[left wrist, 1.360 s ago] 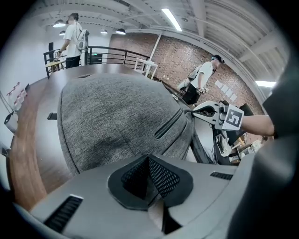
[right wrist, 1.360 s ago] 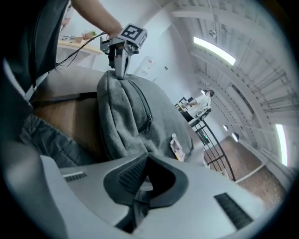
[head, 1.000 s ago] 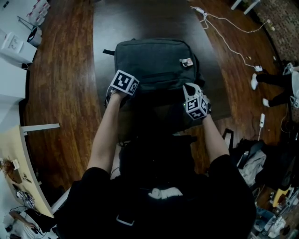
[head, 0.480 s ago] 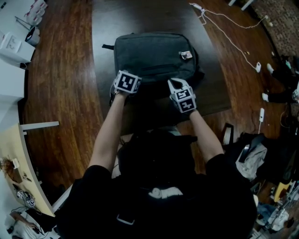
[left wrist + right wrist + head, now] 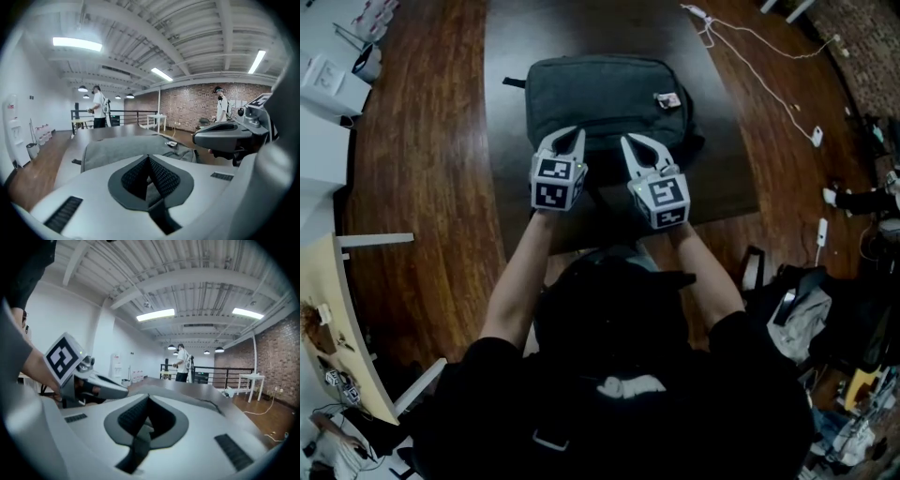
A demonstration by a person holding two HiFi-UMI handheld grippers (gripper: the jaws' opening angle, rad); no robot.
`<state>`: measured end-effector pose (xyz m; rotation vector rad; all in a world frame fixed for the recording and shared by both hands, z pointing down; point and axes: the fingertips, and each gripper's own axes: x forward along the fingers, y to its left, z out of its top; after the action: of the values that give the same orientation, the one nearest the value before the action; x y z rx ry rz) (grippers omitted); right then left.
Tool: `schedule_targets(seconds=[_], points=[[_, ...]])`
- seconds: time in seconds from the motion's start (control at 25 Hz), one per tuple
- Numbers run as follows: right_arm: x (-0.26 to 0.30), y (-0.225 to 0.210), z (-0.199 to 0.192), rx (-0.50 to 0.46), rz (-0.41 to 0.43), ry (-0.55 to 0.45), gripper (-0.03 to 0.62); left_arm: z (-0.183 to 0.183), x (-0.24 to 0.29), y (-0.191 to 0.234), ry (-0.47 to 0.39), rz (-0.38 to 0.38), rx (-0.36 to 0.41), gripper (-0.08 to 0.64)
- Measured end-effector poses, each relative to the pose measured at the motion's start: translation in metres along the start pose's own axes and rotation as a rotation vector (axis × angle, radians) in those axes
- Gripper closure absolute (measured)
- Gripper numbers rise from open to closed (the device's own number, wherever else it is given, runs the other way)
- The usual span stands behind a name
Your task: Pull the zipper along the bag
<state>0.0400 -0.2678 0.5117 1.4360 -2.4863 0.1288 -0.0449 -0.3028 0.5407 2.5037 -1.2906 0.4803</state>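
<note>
A dark grey bag (image 5: pixel 609 94) lies flat on the dark tabletop (image 5: pixel 516 56), with a small red-and-white tag (image 5: pixel 667 99) near its right corner. Both grippers hang side by side in the air over the bag's near edge, pointing away from me. My left gripper (image 5: pixel 567 139) is shut with nothing between its pads; in the left gripper view the bag (image 5: pixel 117 150) lies beyond its closed tips (image 5: pixel 149 158). My right gripper (image 5: pixel 636 148) is also shut and holds nothing (image 5: pixel 148 398). The zipper pull is not visible.
A white cable (image 5: pixel 759 70) trails over the wooden floor at the right. White furniture (image 5: pixel 323 94) stands at the left, and bags and clutter (image 5: pixel 797 319) lie at the lower right. Two people (image 5: pixel 99 108) (image 5: pixel 220 103) stand far off by the railing and the brick wall.
Both grippers have lifted off the bag's near side and tipped from pointing down to nearly level. The right one has also moved left, closer to the left one.
</note>
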Motion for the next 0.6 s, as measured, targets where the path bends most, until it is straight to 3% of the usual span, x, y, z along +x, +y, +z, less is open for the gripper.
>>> schedule_targets(seconds=[0.16, 0.2, 0.32, 0.36, 0.6], points=[[-0.020, -0.007, 0.053, -0.096, -0.071, -0.189, 0.571, 0.033, -0.018, -0.015, -0.145, 0.062, -0.002, 0.560], [-0.027, -0.010, 0.065, -0.059, -0.078, -0.239, 0.571, 0.040, -0.023, -0.019, -0.178, 0.078, -0.006, 0.560], [-0.049, -0.022, 0.088, 0.191, -0.050, -0.344, 0.571, 0.056, -0.039, -0.031, -0.245, 0.119, 0.006, 0.560], [-0.056, -0.022, 0.090, 0.218, -0.047, -0.350, 0.571, 0.058, -0.045, -0.036, -0.252, 0.126, 0.012, 0.560], [-0.088, -0.012, 0.077, 0.143, -0.002, -0.295, 0.571, 0.069, -0.068, -0.078, -0.310, 0.170, 0.030, 0.560]])
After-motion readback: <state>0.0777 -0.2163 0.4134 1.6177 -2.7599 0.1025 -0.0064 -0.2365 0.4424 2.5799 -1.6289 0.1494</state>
